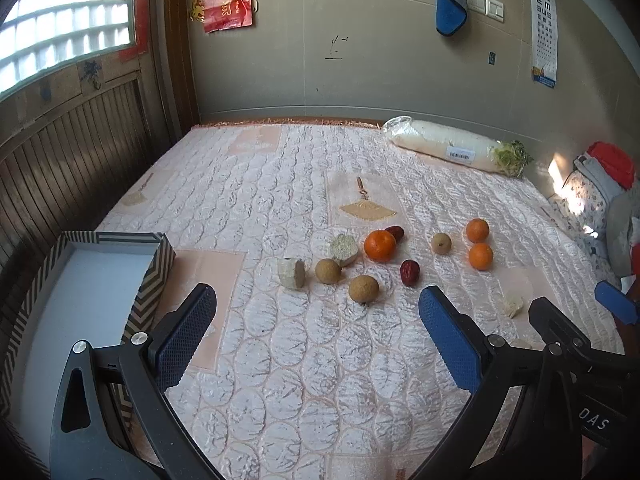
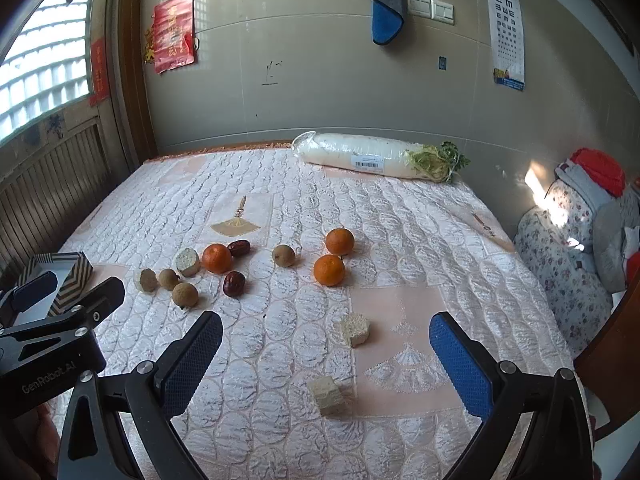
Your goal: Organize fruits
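Fruits lie loose on the quilted bed. Three oranges show in the left wrist view: a big one [image 1: 379,245] and two to the right [image 1: 477,230] [image 1: 480,256]. Brown longans [image 1: 363,289] [image 1: 328,271] [image 1: 441,243] and two red dates [image 1: 410,272] [image 1: 395,233] lie among them, with pale cut chunks [image 1: 291,273] [image 1: 343,249]. My left gripper [image 1: 316,312] is open and empty, just short of the nearest longan. My right gripper [image 2: 326,344] is open and empty over two pale chunks [image 2: 355,329] [image 2: 329,395]. A striped box [image 1: 72,280], empty, sits at the left.
A wrapped white radish [image 1: 452,148] lies at the bed's far edge by the wall. Floral bedding and clothes [image 2: 568,240] are piled at the right. A wood-panelled wall [image 1: 60,168] runs along the left. The left gripper also shows in the right wrist view [image 2: 60,292].
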Motion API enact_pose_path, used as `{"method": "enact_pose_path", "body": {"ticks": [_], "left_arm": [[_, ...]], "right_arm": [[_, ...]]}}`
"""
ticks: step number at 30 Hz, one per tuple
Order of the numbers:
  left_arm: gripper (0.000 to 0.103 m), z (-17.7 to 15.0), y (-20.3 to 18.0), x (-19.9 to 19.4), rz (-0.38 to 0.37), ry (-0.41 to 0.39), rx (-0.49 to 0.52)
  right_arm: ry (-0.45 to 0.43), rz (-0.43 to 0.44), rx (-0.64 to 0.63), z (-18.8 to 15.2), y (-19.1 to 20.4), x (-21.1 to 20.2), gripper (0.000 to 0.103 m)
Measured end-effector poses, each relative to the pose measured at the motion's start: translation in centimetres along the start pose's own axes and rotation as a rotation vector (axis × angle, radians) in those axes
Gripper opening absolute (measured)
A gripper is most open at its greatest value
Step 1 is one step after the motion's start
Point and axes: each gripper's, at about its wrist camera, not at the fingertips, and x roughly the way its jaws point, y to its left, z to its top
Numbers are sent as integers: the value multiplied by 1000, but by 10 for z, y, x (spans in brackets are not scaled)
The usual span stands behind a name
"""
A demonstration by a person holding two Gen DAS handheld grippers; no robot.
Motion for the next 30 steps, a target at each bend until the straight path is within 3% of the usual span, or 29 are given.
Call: {"method": "enact_pose_path", "body": {"ticks": [13,30], "left_arm": [[102,-4,-1,3,0,21,0],[102,-6,2,14,-10,49,12]], "right_arm": [[39,-16,2,-5,0,5,103],[24,3,-5,-7,-1,7,100]]}}
